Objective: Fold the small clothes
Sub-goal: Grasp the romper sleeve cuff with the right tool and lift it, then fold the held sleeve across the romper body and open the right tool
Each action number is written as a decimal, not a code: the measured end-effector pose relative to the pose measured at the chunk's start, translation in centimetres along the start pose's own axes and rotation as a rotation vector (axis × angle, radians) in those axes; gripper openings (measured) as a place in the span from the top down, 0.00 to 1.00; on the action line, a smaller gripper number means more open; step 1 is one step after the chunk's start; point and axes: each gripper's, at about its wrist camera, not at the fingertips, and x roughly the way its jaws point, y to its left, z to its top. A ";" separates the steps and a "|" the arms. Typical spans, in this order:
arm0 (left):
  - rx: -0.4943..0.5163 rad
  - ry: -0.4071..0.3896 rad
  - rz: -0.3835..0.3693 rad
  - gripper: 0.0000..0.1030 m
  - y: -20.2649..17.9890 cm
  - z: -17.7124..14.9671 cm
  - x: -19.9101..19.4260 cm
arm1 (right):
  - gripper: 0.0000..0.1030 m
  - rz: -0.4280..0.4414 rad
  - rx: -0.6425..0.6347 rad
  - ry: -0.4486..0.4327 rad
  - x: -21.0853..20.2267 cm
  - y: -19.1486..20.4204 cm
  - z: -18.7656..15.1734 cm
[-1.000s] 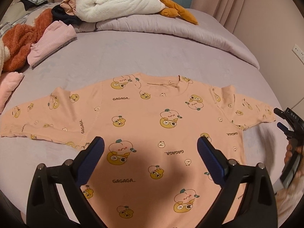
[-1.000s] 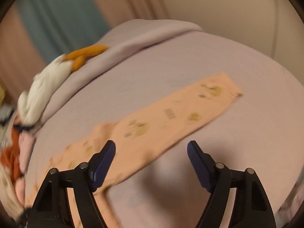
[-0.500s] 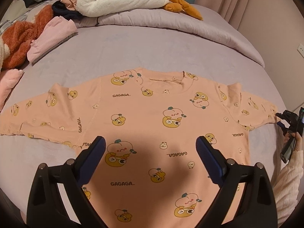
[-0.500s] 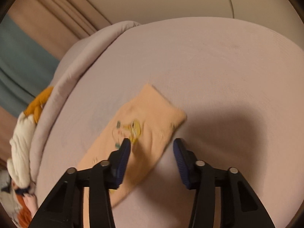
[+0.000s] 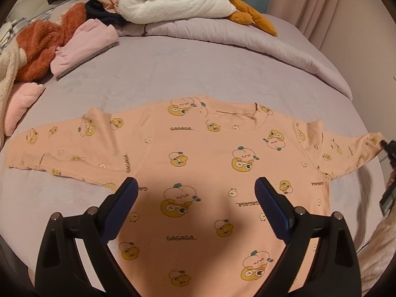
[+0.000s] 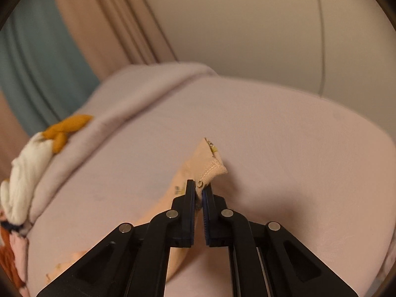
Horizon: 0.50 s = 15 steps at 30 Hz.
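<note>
Looking down from the left wrist camera, a peach long-sleeved shirt (image 5: 210, 173) printed with cartoon ducks lies flat on a lilac bed (image 5: 198, 74), neckline at the far side, both sleeves spread out to left and right. The left gripper (image 5: 196, 193) hovers over the shirt's middle with its jaws wide apart and nothing between them. At the far right edge, the right gripper (image 5: 386, 146) meets the cuff of the right sleeve. A white plush goose (image 5: 185, 0) and a heap of other clothes (image 5: 61, 42) sit at the far left.

From the right wrist camera, the right gripper (image 6: 198, 195) is clenched on the sleeve cuff (image 6: 212, 170), which stands lifted off the bed.

Folding has barely begun, by my judgement: no fold is made, and both sleeves and the body remain to be folded.

Half a second ago the right jaws straddled the flat cuff, partly open; a second ago they were wide. The left gripper has hardly moved.
</note>
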 end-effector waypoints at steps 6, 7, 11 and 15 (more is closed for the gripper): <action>-0.023 -0.017 0.005 0.09 1.2 -0.2 -0.9 | 0.93 0.094 -0.169 -0.081 -4.8 6.6 -0.5; -0.027 -0.019 0.008 0.09 1.5 -0.3 -1.1 | 0.93 0.111 -0.194 -0.086 -5.1 7.7 -0.6; -0.046 -0.020 0.005 0.09 2.6 -0.4 -1.5 | 0.93 0.226 -0.294 -0.086 -5.6 11.9 -1.5; -0.064 -0.025 0.004 0.09 3.7 -0.7 -2.0 | 0.93 0.306 -0.398 -0.069 -5.4 14.5 -3.2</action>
